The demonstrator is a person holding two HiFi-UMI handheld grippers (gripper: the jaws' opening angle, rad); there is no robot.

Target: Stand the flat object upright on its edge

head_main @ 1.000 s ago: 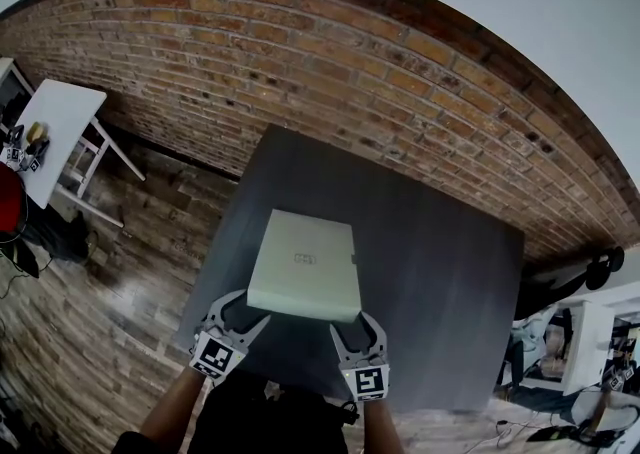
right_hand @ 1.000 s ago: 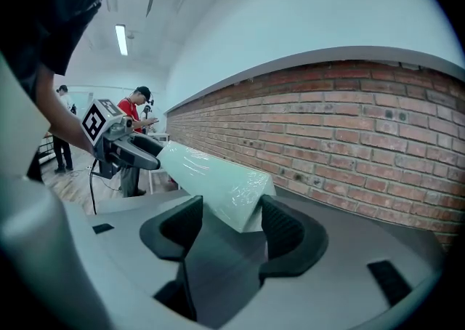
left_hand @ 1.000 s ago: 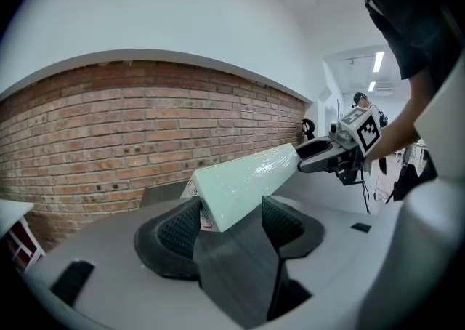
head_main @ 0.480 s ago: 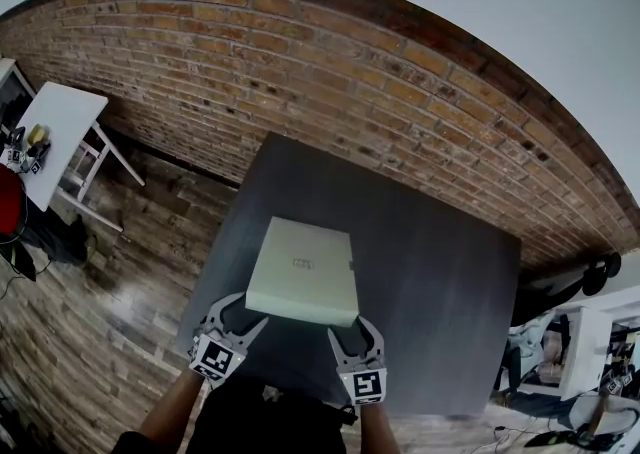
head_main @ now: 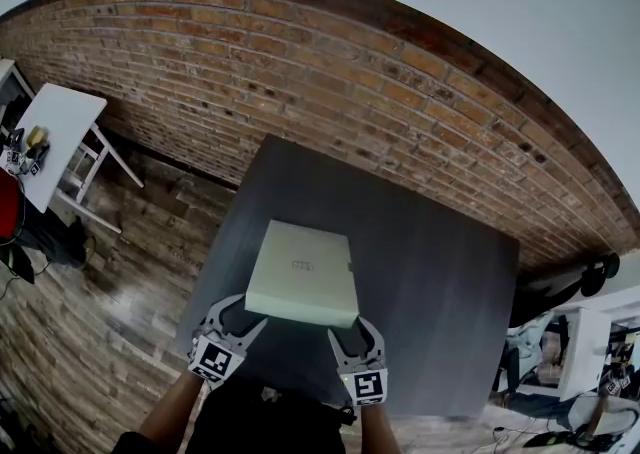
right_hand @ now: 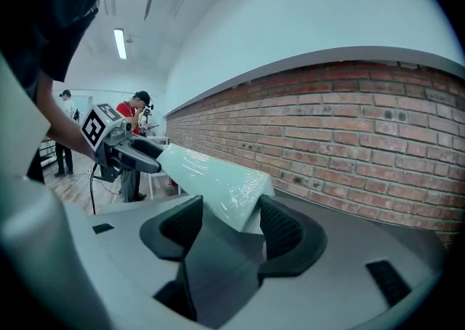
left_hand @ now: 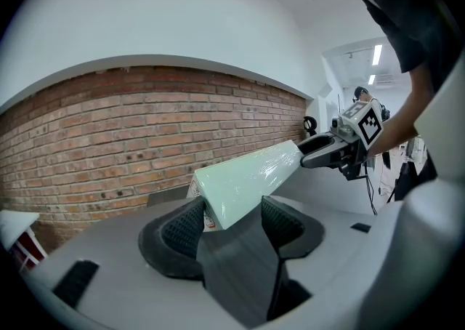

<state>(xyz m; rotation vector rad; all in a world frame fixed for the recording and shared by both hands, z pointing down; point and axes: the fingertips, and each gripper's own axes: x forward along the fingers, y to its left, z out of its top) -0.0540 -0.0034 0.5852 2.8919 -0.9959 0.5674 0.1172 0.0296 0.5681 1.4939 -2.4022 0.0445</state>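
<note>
Box [head_main: 302,272] is tilted above the dark surface [head_main: 440,292], with the jaws of the left gripper [head_main: 245,310] and right gripper [head_main: 352,328] each clamped on a near corner; full uprighting and release appear to remain.

Dark grey square table [head_main: 440,282] occupies the centre of the head view, standing on a wood-plank floor [head_main: 120,292], its far edge near the brick wall [head_main: 330,72]. Surface matte and uniform. One item over its near-left part: a pale green flat box [head_main: 303,270]; contact between box and tabletop cannot be confirmed. A white side table [head_main: 55,127] stands on the floor at upper left.
</note>
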